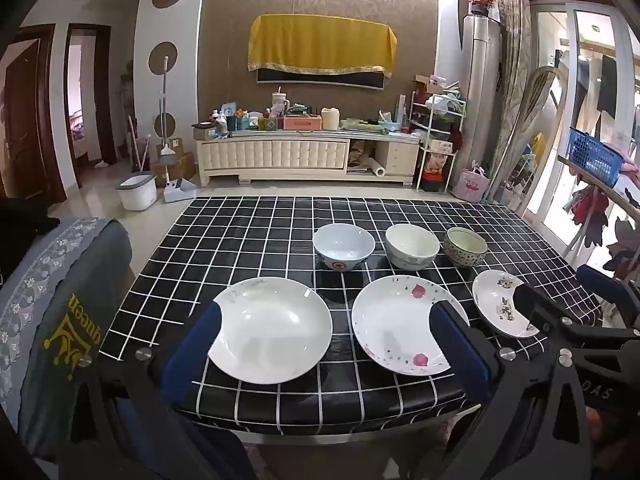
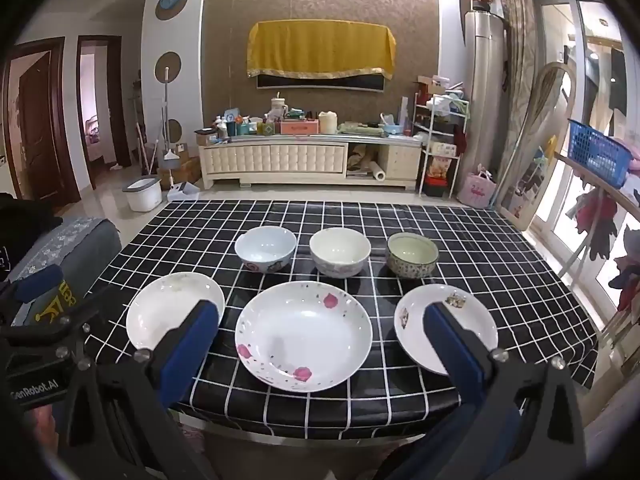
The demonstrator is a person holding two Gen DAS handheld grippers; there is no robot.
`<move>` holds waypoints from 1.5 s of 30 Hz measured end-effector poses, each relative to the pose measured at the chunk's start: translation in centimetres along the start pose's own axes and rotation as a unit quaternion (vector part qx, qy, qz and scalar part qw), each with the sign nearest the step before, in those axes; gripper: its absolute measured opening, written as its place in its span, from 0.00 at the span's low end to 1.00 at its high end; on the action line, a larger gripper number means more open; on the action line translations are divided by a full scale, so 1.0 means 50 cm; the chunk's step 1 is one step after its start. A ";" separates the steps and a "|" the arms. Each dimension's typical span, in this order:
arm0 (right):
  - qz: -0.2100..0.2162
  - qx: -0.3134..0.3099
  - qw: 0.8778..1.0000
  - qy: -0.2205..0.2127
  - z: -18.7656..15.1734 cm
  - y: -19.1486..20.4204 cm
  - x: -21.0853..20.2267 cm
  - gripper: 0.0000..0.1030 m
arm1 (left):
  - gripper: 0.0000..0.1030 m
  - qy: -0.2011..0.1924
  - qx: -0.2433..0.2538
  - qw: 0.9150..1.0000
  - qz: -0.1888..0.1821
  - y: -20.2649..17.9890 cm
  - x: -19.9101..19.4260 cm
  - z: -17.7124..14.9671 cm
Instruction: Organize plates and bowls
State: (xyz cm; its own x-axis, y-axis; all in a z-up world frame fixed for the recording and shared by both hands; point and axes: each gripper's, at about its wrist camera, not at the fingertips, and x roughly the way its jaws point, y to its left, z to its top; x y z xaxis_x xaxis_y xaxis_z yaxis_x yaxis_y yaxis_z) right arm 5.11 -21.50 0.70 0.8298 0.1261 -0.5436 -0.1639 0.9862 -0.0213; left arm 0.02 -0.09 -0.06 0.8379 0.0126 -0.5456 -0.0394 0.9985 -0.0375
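Checked table (image 1: 256,232): three plates (image 2: 304,336) in near row, three bowls (image 2: 340,252) behind, all apart. Left gripper (image 1: 324,344) and right gripper (image 2: 320,340) spread wide, empty, above the near edge.

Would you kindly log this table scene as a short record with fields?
surface: table with black checked cloth
back row: blue-white bowl, cream bowl, green patterned bowl
front row: plain white plate, rose-petal plate, small decorated plate
stacking: none, all apart
left gripper: open, empty
right gripper: open, empty
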 end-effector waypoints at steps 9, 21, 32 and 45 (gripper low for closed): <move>0.001 -0.002 1.000 0.000 -0.005 0.007 0.000 1.00 | 1.00 -0.001 -0.001 1.000 -0.010 -0.010 -0.006 -0.001; 0.008 0.000 1.000 0.009 -0.010 0.004 0.005 1.00 | 1.00 0.001 -0.005 1.000 -0.010 0.002 -0.004 -0.003; 0.009 0.000 1.000 0.010 -0.009 0.004 0.004 1.00 | 1.00 0.003 -0.004 1.000 -0.013 0.000 -0.005 -0.006; 0.011 0.004 1.000 0.018 -0.011 -0.005 0.005 1.00 | 1.00 0.007 -0.002 1.000 -0.010 -0.005 -0.003 -0.011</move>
State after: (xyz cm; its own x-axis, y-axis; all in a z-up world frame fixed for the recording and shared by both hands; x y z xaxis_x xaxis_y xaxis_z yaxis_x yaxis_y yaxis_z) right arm 5.05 -21.75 0.10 0.8064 0.1438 -0.5736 -0.1775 0.9841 -0.0028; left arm -0.38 -0.35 -0.42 0.8310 -0.0091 -0.5562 -0.0238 0.9984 -0.0519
